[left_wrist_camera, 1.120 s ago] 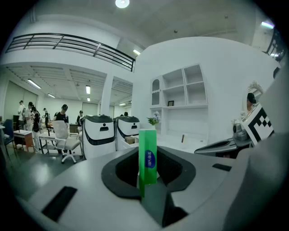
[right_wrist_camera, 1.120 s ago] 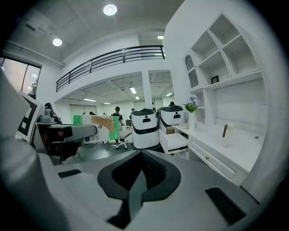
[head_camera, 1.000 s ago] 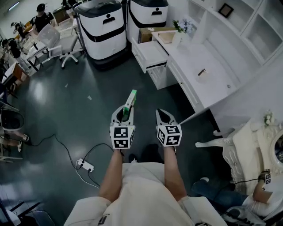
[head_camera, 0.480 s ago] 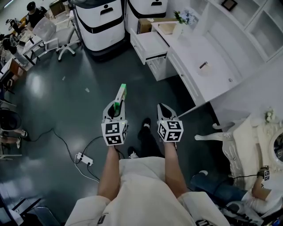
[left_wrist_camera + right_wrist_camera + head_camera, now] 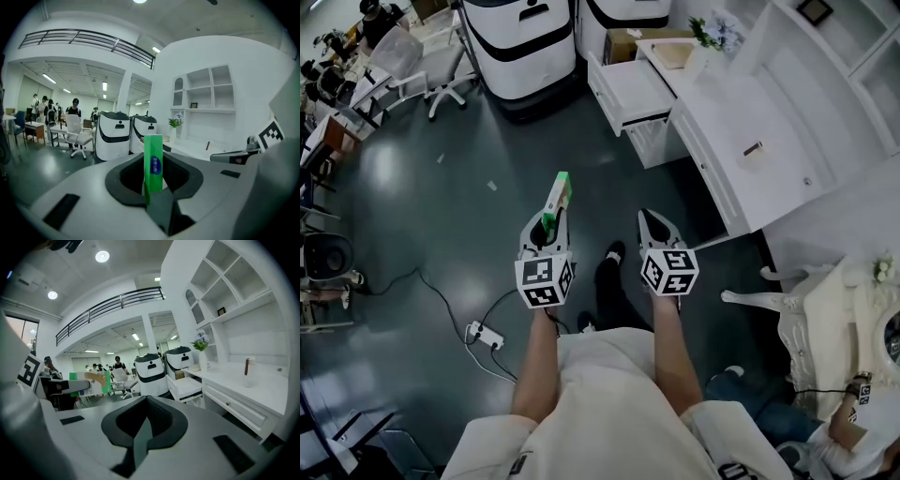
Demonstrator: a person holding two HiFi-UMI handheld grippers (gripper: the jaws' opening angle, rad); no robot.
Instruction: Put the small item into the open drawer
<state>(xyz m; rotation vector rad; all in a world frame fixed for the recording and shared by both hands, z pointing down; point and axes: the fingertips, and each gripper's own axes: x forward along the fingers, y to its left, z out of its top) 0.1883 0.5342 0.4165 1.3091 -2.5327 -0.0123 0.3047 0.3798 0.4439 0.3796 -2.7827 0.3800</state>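
Jaws of my left gripper point(image 5: 547, 231) hold a narrow pinch on the one green box point(image 5: 153, 163), which pokes out ahead past the tips. My right gripper point(image 5: 654, 225) is closed on nothing. Since a second ago that hold has not changed, but one shoe point(image 5: 609, 274) now shows between my two grippers and the white desk point(image 5: 769, 131) has shifted in view. I judge I am mid-walk, carrying the box, which is still well apart from its goal. Across the dark floor point(image 5: 441, 187) ahead, one open drawer point(image 5: 628, 92) juts from the desk's far end. Beyond it stand two white machines point(image 5: 520, 42).
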